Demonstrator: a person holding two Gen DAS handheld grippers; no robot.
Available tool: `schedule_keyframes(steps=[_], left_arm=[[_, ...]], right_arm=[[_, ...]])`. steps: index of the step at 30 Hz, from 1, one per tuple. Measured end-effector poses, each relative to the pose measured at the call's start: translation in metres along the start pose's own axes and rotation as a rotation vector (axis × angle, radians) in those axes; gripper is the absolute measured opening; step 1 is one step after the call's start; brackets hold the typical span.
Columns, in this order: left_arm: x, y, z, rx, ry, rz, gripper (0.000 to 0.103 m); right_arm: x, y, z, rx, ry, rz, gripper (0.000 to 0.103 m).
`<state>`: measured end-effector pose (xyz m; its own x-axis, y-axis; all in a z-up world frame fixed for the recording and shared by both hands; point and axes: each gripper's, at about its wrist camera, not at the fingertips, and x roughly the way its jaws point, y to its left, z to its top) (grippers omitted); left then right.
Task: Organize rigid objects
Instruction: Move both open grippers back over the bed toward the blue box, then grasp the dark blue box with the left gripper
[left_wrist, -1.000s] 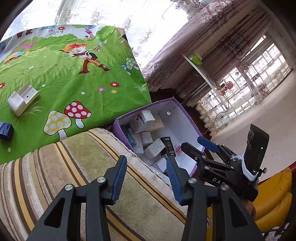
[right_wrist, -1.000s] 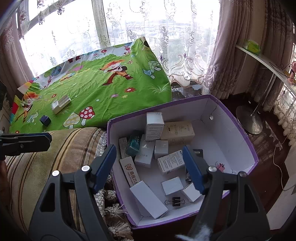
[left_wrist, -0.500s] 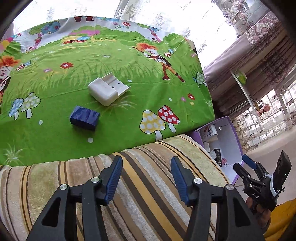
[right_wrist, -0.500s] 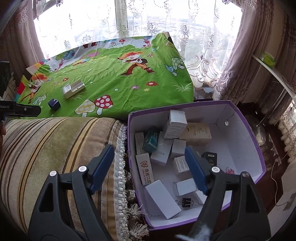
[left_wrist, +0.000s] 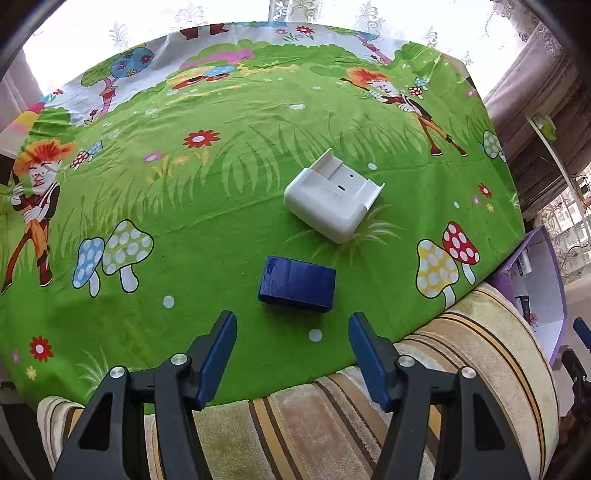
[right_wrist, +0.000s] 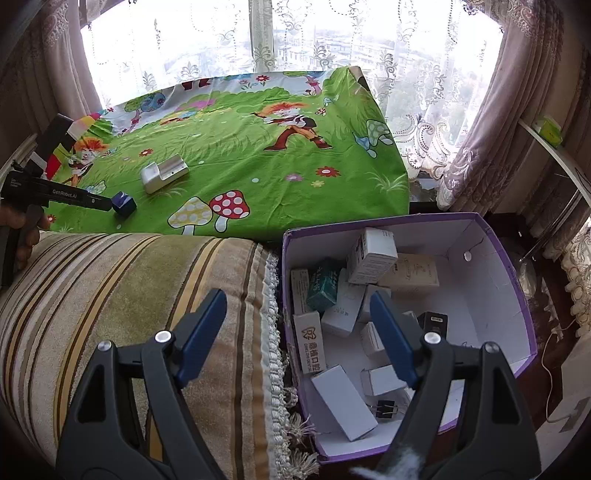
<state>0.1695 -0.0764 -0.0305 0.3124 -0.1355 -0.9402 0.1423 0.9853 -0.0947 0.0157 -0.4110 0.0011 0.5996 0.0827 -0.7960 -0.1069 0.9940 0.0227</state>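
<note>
Blue, the small box (left_wrist: 296, 284) is seen lying on the green cartoon cloth (left_wrist: 221, 206), just beyond the left claw (left_wrist: 291, 332), whose jaws have just been opening with nothing between them. Beyond the box, a white holder (left_wrist: 330, 201) is seen. The right claw (right_wrist: 297, 314) is held wide and empty above the purple box's (right_wrist: 513, 295) near wall.

A dark blue box (left_wrist: 296, 284) lies flat on the green cloth, near a white holder (left_wrist: 332, 201).

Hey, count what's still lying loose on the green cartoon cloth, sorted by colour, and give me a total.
Blue: 1, the blue box
White: 1, the white holder
Total: 2

Both lie on the cloth, apart from each other, outside the purple box.
</note>
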Motion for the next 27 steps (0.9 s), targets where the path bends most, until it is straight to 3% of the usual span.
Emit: schedule_keyframes(steps=[12,16,23,27], left_arm=[[0.033,-0.015,0.021,0.065,0.036,0.041,0.066],[0.040,-0.018,0.019,0.084,0.044,0.023,0.051],[0.023,-0.008,0.006,0.041,-0.039,0.008,0.051],[-0.001,0.015,-0.007,-0.094,-0.131,-0.011,0.051]], right_arm=[[0.004,0.024,0.014,-0.040,0.016,0.052,0.083],[0.008,0.037,0.020,-0.071,0.026,0.064,0.083],[0.017,0.064,0.031,-0.124,0.048,0.074,0.083],[0.027,0.078,0.048,-0.085,0.080,0.131,0.085]])
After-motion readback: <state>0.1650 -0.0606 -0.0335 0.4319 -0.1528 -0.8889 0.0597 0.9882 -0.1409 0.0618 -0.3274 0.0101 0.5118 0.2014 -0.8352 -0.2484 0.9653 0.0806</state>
